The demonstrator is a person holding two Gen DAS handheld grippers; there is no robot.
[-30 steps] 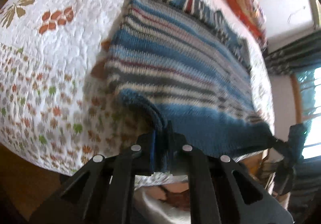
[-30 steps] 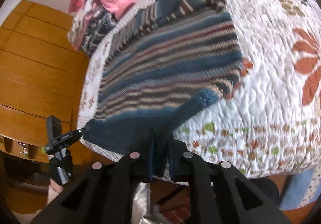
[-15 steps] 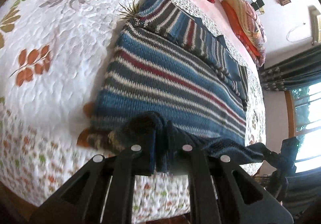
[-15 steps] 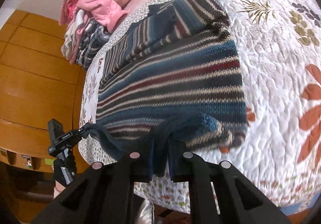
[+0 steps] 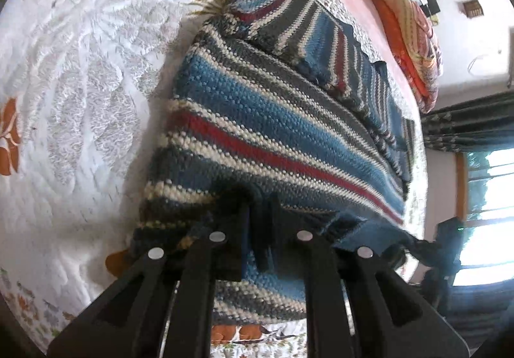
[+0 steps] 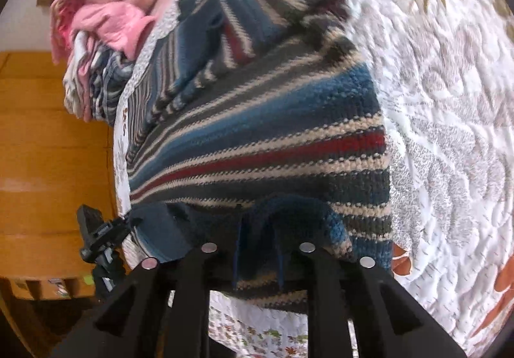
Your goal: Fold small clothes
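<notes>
while the hem of the blue, red and cream striped knitted sweater point(image 5: 270, 139) is carried over its own body on the white floral quilted bed point(image 5: 80, 101), each corner is clamped by a closed gripper, left gripper point(image 5: 257, 229) and right gripper point(image 6: 257, 239). if the thick knit slips out or one hand is advanced further, a skewed fold would result. counted: one sweater, two grippers, one pile of pink clothes point(image 6: 109, 1) beyond the sweater.
</notes>
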